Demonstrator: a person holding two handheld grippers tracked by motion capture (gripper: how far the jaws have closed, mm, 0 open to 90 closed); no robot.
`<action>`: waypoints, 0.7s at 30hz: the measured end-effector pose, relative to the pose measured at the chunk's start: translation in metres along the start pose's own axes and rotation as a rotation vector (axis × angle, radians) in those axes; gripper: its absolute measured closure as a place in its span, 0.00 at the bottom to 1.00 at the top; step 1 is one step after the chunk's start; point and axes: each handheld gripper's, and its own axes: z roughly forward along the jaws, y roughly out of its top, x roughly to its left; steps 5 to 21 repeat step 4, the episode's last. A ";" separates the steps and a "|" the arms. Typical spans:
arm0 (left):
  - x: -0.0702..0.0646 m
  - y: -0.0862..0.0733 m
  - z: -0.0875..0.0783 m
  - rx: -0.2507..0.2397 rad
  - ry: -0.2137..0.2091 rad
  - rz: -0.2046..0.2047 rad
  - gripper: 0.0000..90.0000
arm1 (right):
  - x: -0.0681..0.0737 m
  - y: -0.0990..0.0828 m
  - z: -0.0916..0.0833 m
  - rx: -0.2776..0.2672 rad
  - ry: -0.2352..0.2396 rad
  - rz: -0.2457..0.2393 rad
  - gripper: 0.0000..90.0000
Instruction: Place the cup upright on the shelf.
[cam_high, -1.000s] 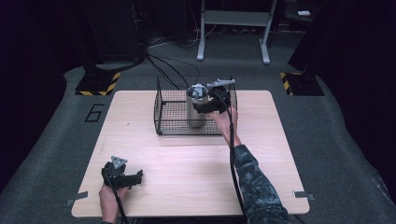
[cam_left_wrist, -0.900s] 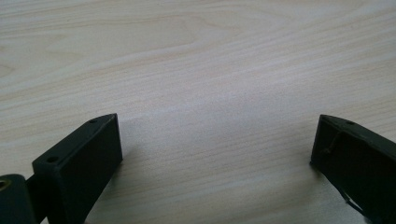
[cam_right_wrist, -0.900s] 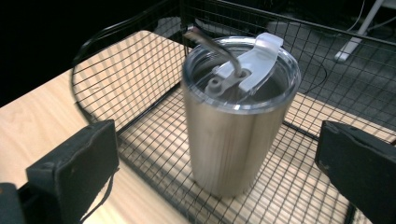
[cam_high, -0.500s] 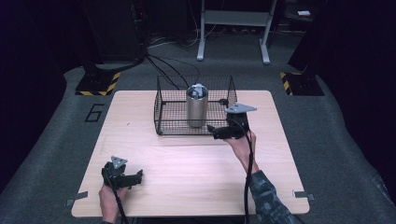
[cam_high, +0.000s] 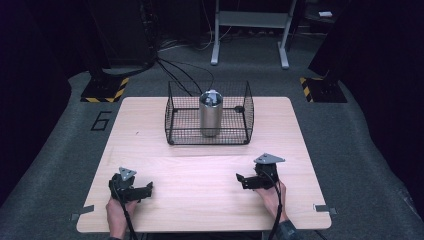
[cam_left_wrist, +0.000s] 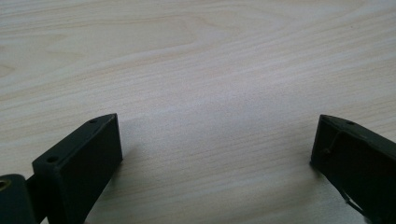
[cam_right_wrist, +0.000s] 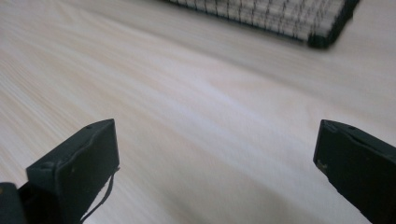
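Grippers two: left gripper (cam_high: 148, 189), right gripper (cam_high: 241, 180), both wide open, empty; one canister (cam_high: 210, 114) in one basket (cam_high: 181, 131).

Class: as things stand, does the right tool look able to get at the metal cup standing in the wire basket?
Probably yes: the right tool is open, the basket is open-topped, and bare table lies between it and the cup.
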 end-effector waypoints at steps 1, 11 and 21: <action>0.000 0.000 0.000 -0.003 -0.001 -0.006 0.02 | -0.001 -0.006 0.000 0.016 -0.005 0.006 0.00; -0.001 0.000 0.000 -0.001 -0.001 -0.005 0.02 | -0.005 -0.019 -0.002 0.039 -0.021 0.014 0.00; -0.001 0.000 0.000 -0.001 -0.001 -0.005 0.02 | -0.005 -0.019 -0.002 0.039 -0.021 0.014 0.00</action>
